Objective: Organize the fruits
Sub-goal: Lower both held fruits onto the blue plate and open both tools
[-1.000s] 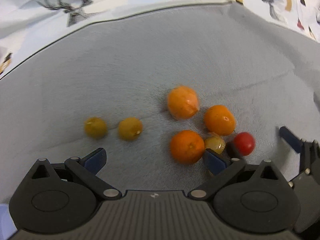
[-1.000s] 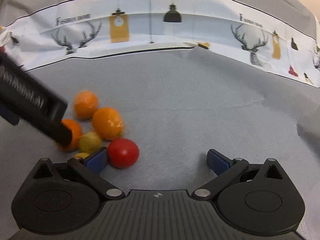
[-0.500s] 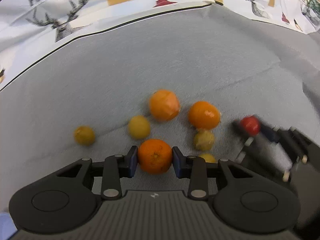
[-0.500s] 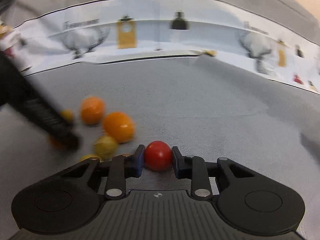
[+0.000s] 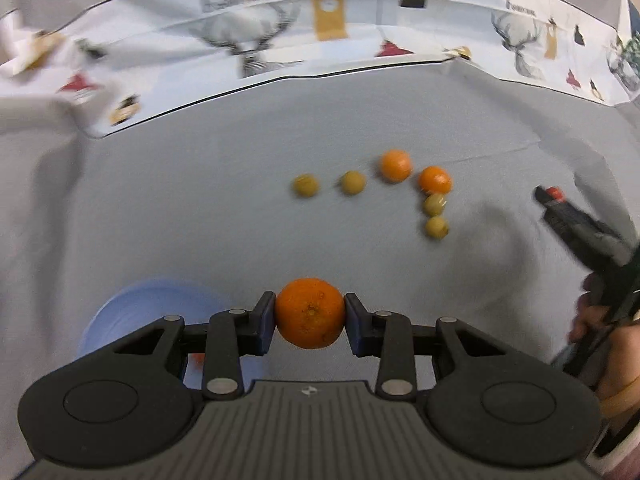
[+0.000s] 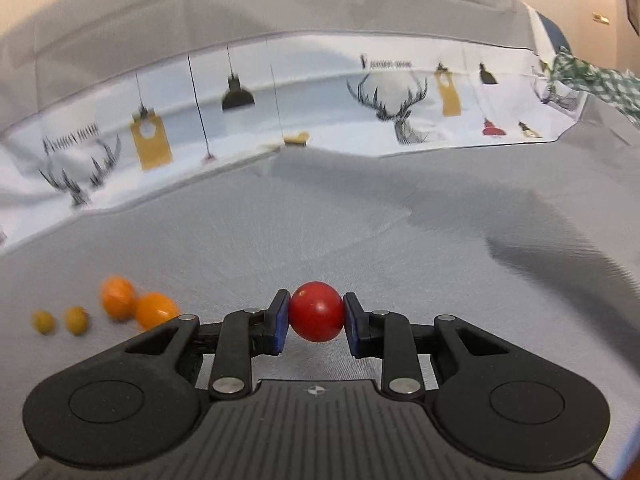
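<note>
My left gripper (image 5: 310, 314) is shut on an orange (image 5: 310, 312) and holds it above the grey cloth. My right gripper (image 6: 316, 318) is shut on a red tomato (image 6: 317, 311); it also shows at the right of the left wrist view (image 5: 554, 194). On the cloth lie two oranges (image 5: 396, 165) (image 5: 435, 179) and several small yellow fruits (image 5: 306, 186) (image 5: 436, 227). In the right wrist view the oranges (image 6: 156, 310) and yellow fruits (image 6: 76, 320) lie at the far left.
A light blue plate (image 5: 160, 304) sits under the left gripper at lower left, with something orange-red on it, mostly hidden. A white printed cloth (image 5: 280, 40) borders the far side of the grey cloth (image 5: 200, 200). A green checked cloth (image 6: 600, 84) lies far right.
Both grippers closed on their fruit, the left on the orange and the right on the red tomato, then lifted and pulled back from the pile. The blue plate came into the left view.
</note>
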`<state>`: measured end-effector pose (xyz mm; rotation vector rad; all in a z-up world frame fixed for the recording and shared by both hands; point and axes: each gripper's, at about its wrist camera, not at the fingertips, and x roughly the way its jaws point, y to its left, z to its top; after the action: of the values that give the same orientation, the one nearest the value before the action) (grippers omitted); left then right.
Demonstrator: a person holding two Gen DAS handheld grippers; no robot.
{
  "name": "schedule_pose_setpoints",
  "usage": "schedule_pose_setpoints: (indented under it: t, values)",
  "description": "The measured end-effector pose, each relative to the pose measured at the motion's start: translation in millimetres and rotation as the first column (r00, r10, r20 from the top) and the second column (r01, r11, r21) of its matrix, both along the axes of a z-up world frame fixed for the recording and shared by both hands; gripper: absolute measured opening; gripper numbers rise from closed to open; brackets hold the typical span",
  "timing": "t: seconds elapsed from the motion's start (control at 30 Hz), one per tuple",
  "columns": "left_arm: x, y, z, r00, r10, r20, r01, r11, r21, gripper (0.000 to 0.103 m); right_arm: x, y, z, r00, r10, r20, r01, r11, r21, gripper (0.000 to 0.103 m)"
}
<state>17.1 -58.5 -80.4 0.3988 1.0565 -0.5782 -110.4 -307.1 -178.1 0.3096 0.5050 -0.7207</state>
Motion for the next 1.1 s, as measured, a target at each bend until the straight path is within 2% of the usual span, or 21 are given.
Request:
schedule_pose_setpoints:
  t: [0.1,0.27,0.43,0.57,0.83,1.1]
  values:
    - [-18,38,14,0.999,0.039,-0.005,-0.039,0.999,-0.001,0.04,-26,28,34,0.997,0.051,0.062,-0.051,0.999,0.001,0.029]
    - [-52,99,29,0.996,0.091,-0.007,-0.091,0.996,-0.025,0.04,-69,94,81,0.967,0.223,0.121,-0.228,0.973,0.03,0.03]
    - [-82,145,40,0.991,0.131,0.025,-0.128,0.988,-0.08,0.04,-97,163,112,0.9,0.407,0.157,-0.427,0.897,0.117,0.03]
    - [-104,170,44,0.99,0.129,0.049,-0.123,0.986,-0.114,0.04,-107,210,129,0.837,0.529,0.14,-0.544,0.831,0.113,0.03]
    - [-130,205,51,0.983,0.153,0.103,-0.133,0.975,-0.179,0.04,-123,275,148,0.782,0.62,0.062,-0.622,0.783,0.015,0.03]
    - [-142,218,59,0.981,0.151,0.123,-0.12,0.966,-0.229,0.04,-128,298,154,0.77,0.638,0.024,-0.637,0.77,-0.032,0.03]
